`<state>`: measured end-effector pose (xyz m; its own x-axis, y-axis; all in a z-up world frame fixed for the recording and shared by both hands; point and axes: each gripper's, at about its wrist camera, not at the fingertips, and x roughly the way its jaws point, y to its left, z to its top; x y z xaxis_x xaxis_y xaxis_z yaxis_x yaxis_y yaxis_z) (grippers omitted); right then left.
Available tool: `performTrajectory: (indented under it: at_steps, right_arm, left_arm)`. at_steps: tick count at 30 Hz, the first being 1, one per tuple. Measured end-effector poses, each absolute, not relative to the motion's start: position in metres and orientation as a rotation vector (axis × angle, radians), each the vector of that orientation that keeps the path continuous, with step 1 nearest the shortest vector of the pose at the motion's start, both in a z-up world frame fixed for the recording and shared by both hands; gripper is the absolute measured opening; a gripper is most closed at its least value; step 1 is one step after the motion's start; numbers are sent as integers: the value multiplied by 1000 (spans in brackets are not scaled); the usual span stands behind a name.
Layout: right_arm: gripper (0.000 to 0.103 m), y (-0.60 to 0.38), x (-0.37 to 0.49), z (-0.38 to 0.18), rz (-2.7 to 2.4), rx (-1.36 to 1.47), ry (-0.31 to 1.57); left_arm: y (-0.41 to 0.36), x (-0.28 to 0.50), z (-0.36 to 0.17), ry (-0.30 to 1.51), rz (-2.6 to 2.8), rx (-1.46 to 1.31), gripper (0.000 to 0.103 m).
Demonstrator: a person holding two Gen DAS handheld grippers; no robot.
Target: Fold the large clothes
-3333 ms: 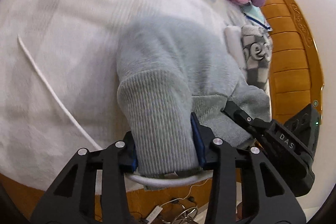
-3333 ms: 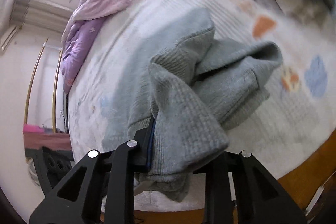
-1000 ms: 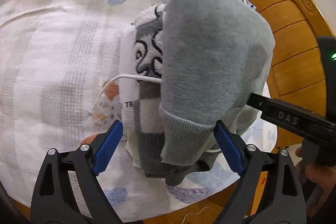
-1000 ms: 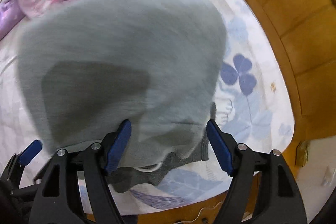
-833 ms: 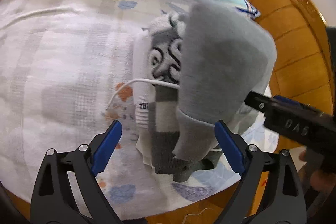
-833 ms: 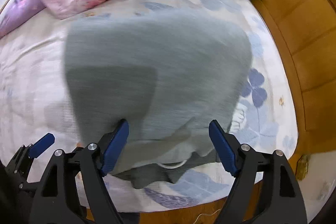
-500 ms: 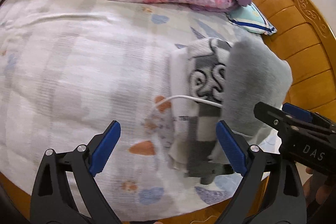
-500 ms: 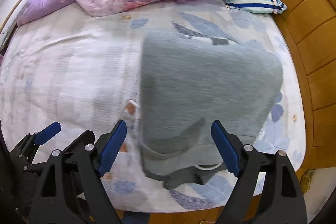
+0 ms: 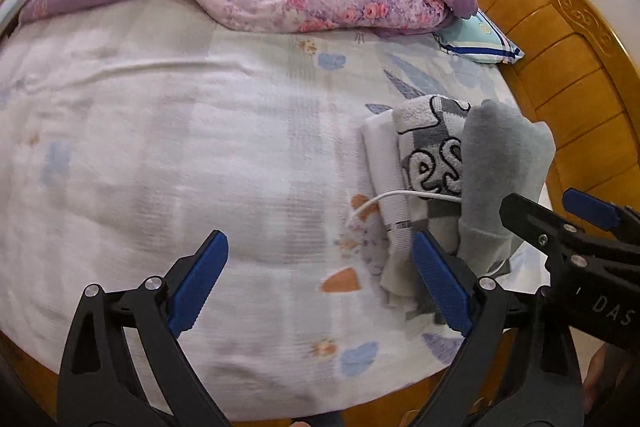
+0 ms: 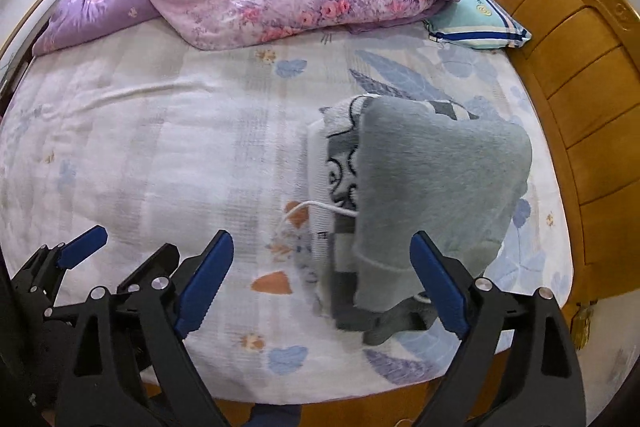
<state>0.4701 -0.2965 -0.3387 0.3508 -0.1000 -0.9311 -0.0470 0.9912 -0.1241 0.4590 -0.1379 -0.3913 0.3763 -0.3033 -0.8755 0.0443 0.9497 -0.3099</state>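
Grey sweater (image 10: 436, 183) folded and set on the pile (image 10: 340, 163) at the bed's (image 10: 160, 147) right edge. Left gripper (image 9: 320, 275) spread and empty; right gripper (image 10: 322, 277) just widened, nothing between. Next, probably: fetch another garment.

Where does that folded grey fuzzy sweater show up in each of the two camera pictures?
Left wrist view: the folded grey fuzzy sweater sits right of centre, atop the patterned grey and white garment, near the wooden bed frame.
Right wrist view: the sweater fills the centre right, larger.
Shared landmark: the teal pillow with blue stripes lies beyond it in both.
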Motion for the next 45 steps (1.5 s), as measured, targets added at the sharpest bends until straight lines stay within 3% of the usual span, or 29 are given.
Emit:
performTrajectory:
  at_steps: [24, 45]
  right_arm:
    - [94, -144, 392, -226, -65, -71, 1031]
    - [95, -116, 343, -146, -97, -91, 949]
  left_arm:
    - [25, 393, -258, 968, -234, -84, 98]
    - [86, 352, -165, 881, -156, -66, 98]
